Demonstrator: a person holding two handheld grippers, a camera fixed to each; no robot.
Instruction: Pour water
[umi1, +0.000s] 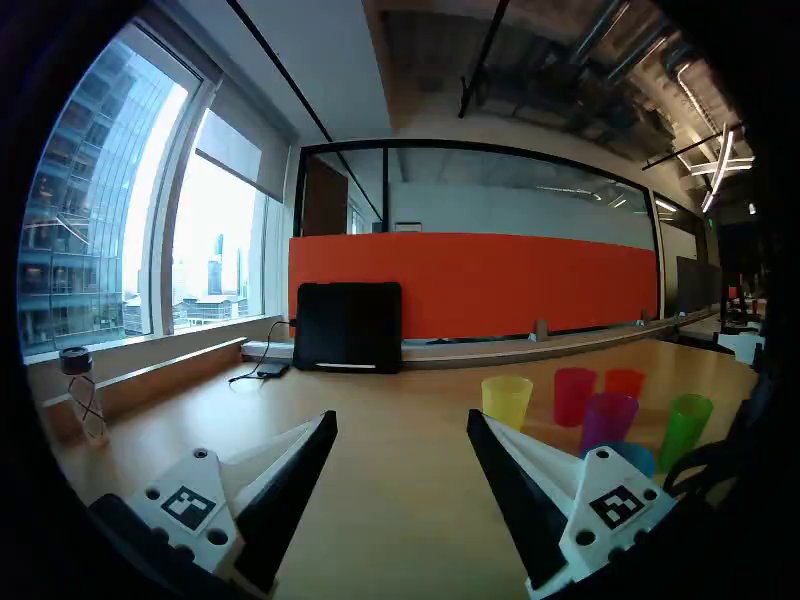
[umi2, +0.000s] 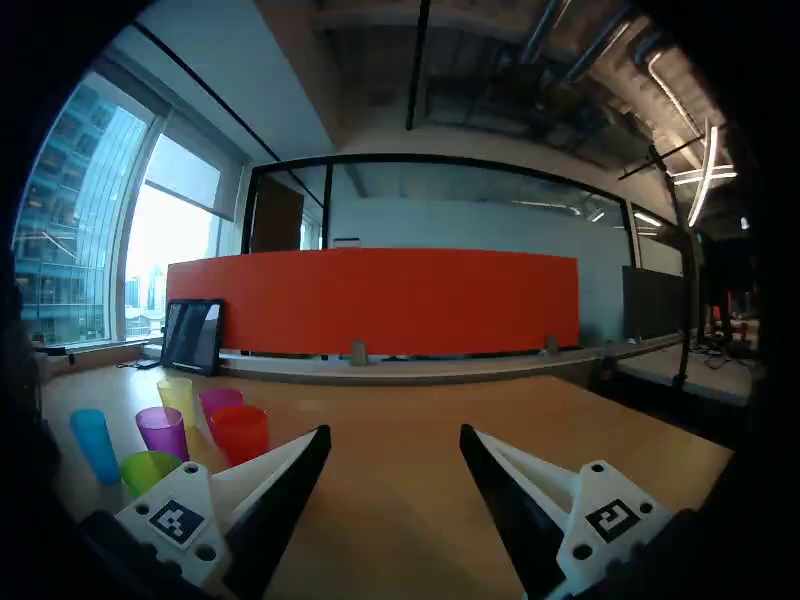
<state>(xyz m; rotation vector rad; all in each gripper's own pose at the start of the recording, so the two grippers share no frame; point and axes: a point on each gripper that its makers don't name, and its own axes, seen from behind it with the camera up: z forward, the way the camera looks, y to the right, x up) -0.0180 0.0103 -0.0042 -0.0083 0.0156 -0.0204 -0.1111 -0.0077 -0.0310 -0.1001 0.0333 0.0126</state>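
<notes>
My left gripper (umi1: 401, 414) hung wide and empty over the table (umi1: 400, 520), with the cups (umi1: 608, 420) clustered to its right. My right gripper (umi2: 393, 430) gaped empty too, the cups (umi2: 162, 430) at its left.

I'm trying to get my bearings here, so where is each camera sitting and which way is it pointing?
Left gripper view: rides the left gripper, low over the wooden table, facing the orange panel; its own two fingers show, spread apart, cups on its right.
Right gripper view: rides the right gripper, facing that panel too; its spread fingers show, cups on its left.
Shared: table, panel, cups, black tablet, windows.
</notes>
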